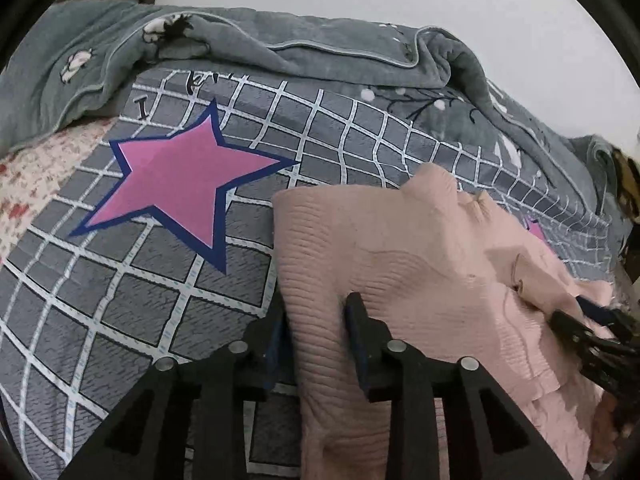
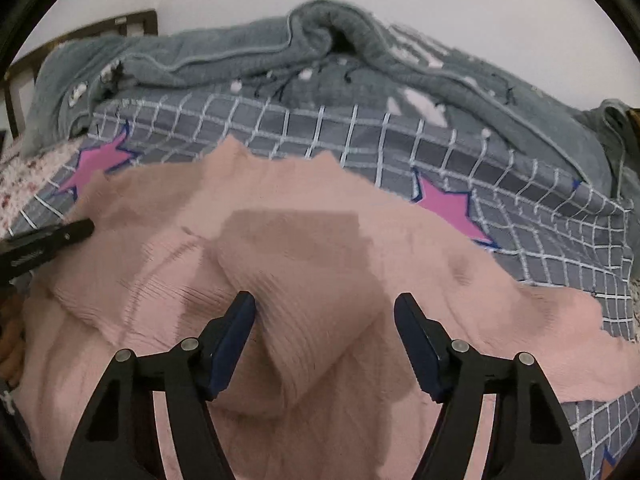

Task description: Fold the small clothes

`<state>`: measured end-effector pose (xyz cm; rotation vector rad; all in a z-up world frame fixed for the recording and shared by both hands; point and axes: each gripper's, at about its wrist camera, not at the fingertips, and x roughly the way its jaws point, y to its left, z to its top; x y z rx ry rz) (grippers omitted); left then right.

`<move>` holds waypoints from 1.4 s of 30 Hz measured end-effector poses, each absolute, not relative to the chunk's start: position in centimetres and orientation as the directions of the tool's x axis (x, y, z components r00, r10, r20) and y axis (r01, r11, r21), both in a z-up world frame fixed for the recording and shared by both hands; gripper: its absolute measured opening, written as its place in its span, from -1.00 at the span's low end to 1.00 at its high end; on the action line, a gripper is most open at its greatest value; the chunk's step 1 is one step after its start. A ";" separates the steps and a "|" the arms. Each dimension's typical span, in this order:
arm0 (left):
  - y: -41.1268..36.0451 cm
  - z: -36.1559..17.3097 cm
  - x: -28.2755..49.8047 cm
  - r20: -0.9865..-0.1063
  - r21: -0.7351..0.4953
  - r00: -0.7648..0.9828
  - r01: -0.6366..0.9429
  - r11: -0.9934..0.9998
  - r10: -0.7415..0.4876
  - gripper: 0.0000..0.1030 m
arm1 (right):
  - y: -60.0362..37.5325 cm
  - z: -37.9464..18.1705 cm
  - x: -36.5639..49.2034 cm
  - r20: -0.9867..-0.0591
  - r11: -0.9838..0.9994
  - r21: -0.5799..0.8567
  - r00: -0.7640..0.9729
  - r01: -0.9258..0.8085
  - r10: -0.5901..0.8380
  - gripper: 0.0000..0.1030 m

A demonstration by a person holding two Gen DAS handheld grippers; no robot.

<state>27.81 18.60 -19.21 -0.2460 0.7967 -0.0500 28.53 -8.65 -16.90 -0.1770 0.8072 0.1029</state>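
Note:
A pink ribbed knit garment (image 1: 420,248) lies on a grey checked bedsheet (image 1: 160,304). In the left wrist view my left gripper (image 1: 316,320) stands at the garment's left edge, its fingers astride a raised fold of the knit, partly closed on it. My right gripper shows at the right of that view (image 1: 580,316), over the garment. In the right wrist view the garment (image 2: 320,264) fills the middle, and my right gripper (image 2: 324,320) is open with a folded sleeve or cuff lying between its fingers. The left gripper's tip (image 2: 64,236) shows at the left edge.
A crumpled grey-green blanket (image 1: 280,52) lies along the far side of the bed below a white wall. The sheet bears pink stars (image 1: 180,180). A floral cloth (image 1: 32,176) shows at the left. A dark wooden headboard (image 2: 80,36) stands at the far left.

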 end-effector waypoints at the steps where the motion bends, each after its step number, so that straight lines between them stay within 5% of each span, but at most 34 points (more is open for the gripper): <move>1: 18.8 -19.3 27.7 -0.696 -0.254 0.701 -0.043 0.966 -0.152 -0.39 | -8.9 -17.2 28.8 -0.735 0.984 -0.101 0.678 -0.150 0.028 -0.02; 3: 19.0 -19.5 27.7 -0.691 -0.277 0.701 -0.034 0.960 -0.175 -0.32 | -9.6 -17.1 28.7 -0.732 0.986 -0.066 0.679 -0.154 0.057 -0.32; 4: 19.0 -19.5 27.7 -0.690 -0.281 0.701 -0.030 0.959 -0.180 -0.30 | -10.0 -16.8 28.2 -0.712 0.987 -0.061 0.700 -0.148 0.060 -0.74; 8: 18.1 -19.6 27.6 -0.689 -0.252 0.703 -0.007 0.968 -0.174 -0.09 | -11.3 -15.7 26.9 -0.687 0.989 -0.012 0.720 -0.147 0.099 -0.61; 12: 17.4 -19.5 27.7 -0.693 -0.226 0.700 0.020 0.974 -0.175 0.09 | -9.8 -14.4 26.6 -0.648 0.978 -0.044 0.751 -0.206 0.129 0.08; 13: 17.4 -19.5 27.7 -0.692 -0.227 0.700 0.021 0.974 -0.176 0.09 | -9.2 -14.3 26.7 -0.638 0.975 -0.075 0.762 -0.208 0.113 0.11; 17: 17.8 -19.5 27.7 -0.686 -0.253 0.700 0.027 0.967 -0.198 0.11 | -8.0 -16.2 28.7 -0.706 0.970 -0.141 0.707 -0.197 0.041 0.06; 19: 17.8 -19.5 27.6 -0.683 -0.259 0.701 0.028 0.966 -0.203 0.12 | -8.6 -17.4 29.3 -0.741 0.973 -0.133 0.670 -0.187 0.027 -0.48; 21: 17.8 -19.4 27.6 -0.683 -0.260 0.701 0.029 0.965 -0.205 0.14 | -10.3 -17.0 29.1 -0.734 0.985 -0.092 0.679 -0.148 0.034 -0.72; 26: 17.9 -19.3 27.6 -0.680 -0.270 0.701 0.035 0.962 -0.216 0.17 | -16.3 -15.5 26.4 -0.702 1.000 0.015 0.713 0.005 0.008 -0.71; 31: 17.9 -19.3 27.7 -0.679 -0.271 0.701 0.035 0.962 -0.217 0.18 | -21.3 -16.7 23.2 -0.722 0.992 -0.027 0.685 0.121 -0.103 -0.27; 36: 18.7 -19.3 27.5 -0.663 -0.336 0.702 0.032 0.941 -0.261 0.18 | -24.0 -16.5 21.9 -0.710 0.988 0.072 0.703 0.140 -0.048 -0.15; 37: 18.8 -19.2 27.5 -0.667 -0.340 0.700 0.018 0.940 -0.254 0.14 | -24.2 -16.5 22.0 -0.707 0.987 0.098 0.707 0.130 -0.023 -0.11; 39: 18.5 -19.1 27.4 -0.679 -0.308 0.703 -0.013 0.951 -0.210 -0.53 | -24.0 -16.9 22.5 -0.711 0.986 0.118 0.703 0.118 0.001 -0.11; 40: 18.5 -19.0 27.5 -0.678 -0.317 0.697 0.006 0.948 -0.231 -0.69 | -23.7 -17.0 22.7 -0.714 0.987 0.115 0.700 0.111 0.004 -0.12; 42: 18.8 -18.4 27.1 -0.662 -0.318 0.717 -0.003 0.948 -0.220 -0.71 | -22.7 -17.4 23.2 -0.718 0.992 0.097 0.696 0.081 0.013 -0.37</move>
